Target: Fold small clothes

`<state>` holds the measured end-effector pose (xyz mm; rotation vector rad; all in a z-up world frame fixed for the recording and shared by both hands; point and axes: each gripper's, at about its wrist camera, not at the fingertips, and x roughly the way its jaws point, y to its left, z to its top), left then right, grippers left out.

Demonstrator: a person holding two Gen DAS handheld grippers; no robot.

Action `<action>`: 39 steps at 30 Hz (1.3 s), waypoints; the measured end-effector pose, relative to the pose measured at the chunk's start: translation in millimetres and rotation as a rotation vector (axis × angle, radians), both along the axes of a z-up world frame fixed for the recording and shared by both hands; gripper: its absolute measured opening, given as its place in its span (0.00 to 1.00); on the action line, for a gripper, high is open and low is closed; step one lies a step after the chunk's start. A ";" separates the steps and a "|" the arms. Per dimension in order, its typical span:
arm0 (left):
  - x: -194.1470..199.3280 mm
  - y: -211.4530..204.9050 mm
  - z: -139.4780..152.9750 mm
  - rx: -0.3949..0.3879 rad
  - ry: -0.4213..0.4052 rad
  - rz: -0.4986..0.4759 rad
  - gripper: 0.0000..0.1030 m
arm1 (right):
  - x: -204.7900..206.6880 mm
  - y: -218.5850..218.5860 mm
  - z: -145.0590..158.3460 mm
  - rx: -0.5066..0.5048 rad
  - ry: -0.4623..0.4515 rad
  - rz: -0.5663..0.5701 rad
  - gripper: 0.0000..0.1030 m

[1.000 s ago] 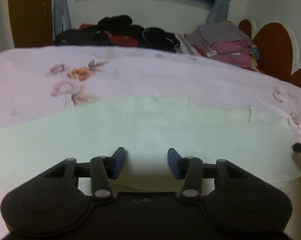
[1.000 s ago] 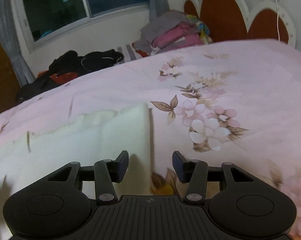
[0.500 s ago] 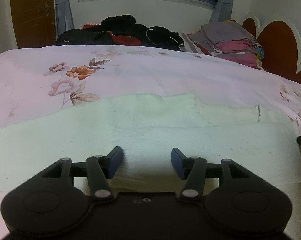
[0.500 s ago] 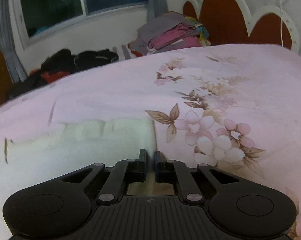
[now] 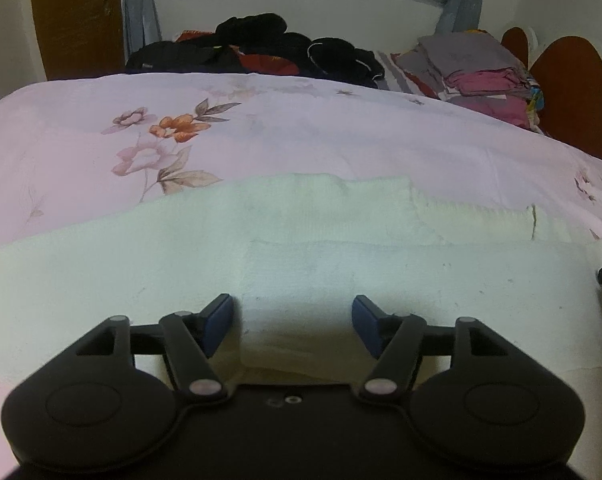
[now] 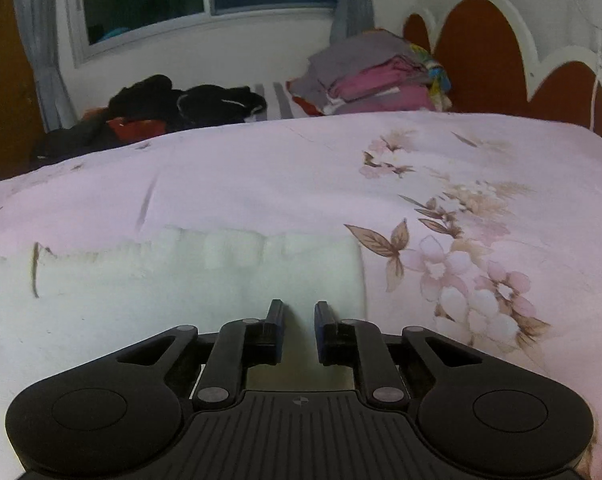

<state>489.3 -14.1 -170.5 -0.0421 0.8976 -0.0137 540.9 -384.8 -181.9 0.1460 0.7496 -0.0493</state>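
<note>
A pale cream garment (image 5: pixel 301 248) lies spread flat across the lower half of both views, on a bed (image 5: pixel 341 140) covered in a pink floral sheet. It seems already folded at least once: a raised layer shows as a step running across the middle of the left wrist view, and its far edge is ragged and stepped.

The left gripper (image 5: pixel 292 324) sits at the bottom centre of its frame, over the near edge of the cloth. Its fingers (image 5: pixel 217 322) stand wide and are opening further; a low hump of fabric lies between them, but the pads do not press on it. That looks like a release, leaving the cloth where it lies.

The right gripper (image 6: pixel 299 328) sits at the bottom centre of its own view, near the garment's right-hand edge (image 6: pixel 357 276), just where cream meets the pink sheet. Its fingers (image 6: pixel 275 330) stand narrow, with a slim gap that is widening, and cloth shows in the gap without being pinched. Working at that edge probably serves to square the fold.

At the top of both frames, well apart from the work, lie a dark heap of clothes (image 5: pixel 261 48) and a folded stack (image 6: pixel 373 76) beside the headboard (image 6: pixel 493 48), likely the waiting and finished piles.
</note>
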 end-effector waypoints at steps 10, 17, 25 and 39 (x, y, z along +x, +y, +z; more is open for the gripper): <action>-17.2 11.3 20.5 0.021 0.006 0.028 0.69 | -24.1 70.6 0.6 -0.016 0.013 0.151 0.35; -36.8 32.3 37.2 0.040 -0.022 0.040 0.71 | -27.7 95.3 6.8 -0.023 0.015 0.190 0.35; -58.4 93.0 45.6 -0.003 -0.010 0.139 0.71 | -38.9 153.4 20.8 -0.004 -0.017 0.299 0.35; -106.7 233.2 34.5 -0.067 0.033 0.408 0.71 | -33.2 238.3 15.1 -0.004 -0.002 0.385 0.35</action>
